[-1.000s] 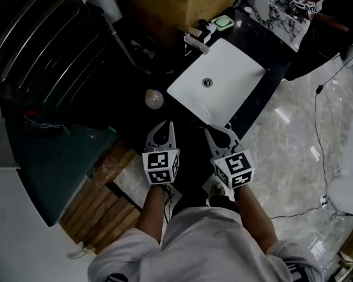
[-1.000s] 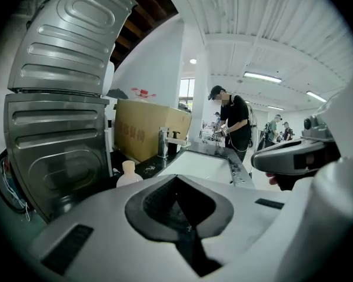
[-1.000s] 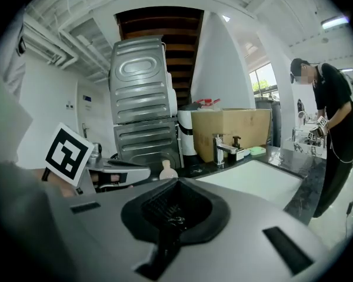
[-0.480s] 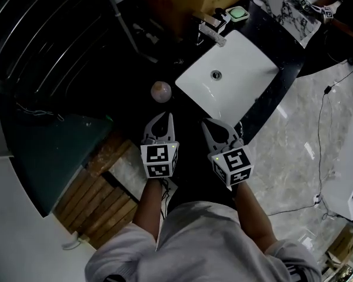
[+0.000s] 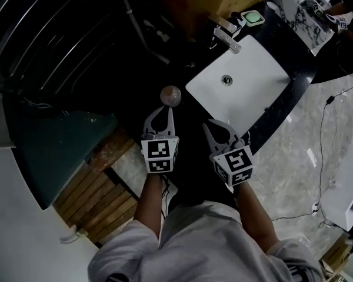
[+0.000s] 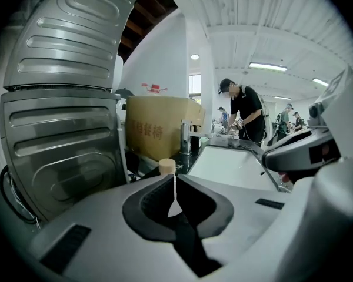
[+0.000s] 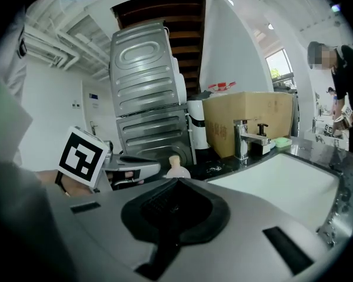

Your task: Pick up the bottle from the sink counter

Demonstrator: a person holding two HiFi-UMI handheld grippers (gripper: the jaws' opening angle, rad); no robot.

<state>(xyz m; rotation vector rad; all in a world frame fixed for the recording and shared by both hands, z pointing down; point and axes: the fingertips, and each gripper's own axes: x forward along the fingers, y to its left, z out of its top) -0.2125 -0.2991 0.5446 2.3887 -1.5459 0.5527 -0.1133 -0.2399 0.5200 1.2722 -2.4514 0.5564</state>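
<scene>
On the dark counter [image 5: 276,107], just left of the white sink [image 5: 247,81], the bottle [image 5: 170,95] stands ahead of our left gripper [image 5: 163,111], apart from its tips. From the head view we see only its rounded top, and the counter around it is too dark to trace its edges. In the left gripper view only the cap of the bottle [image 6: 166,166] shows above the jaws, which are pressed together with nothing between them. Our right gripper [image 5: 215,127] is likewise closed and empty. Its view shows the bottle [image 7: 175,167] down to the shoulders, the rest hidden behind the gripper body. A person [image 7: 348,81] beyond the sink is cut off by the frame edge.
</scene>
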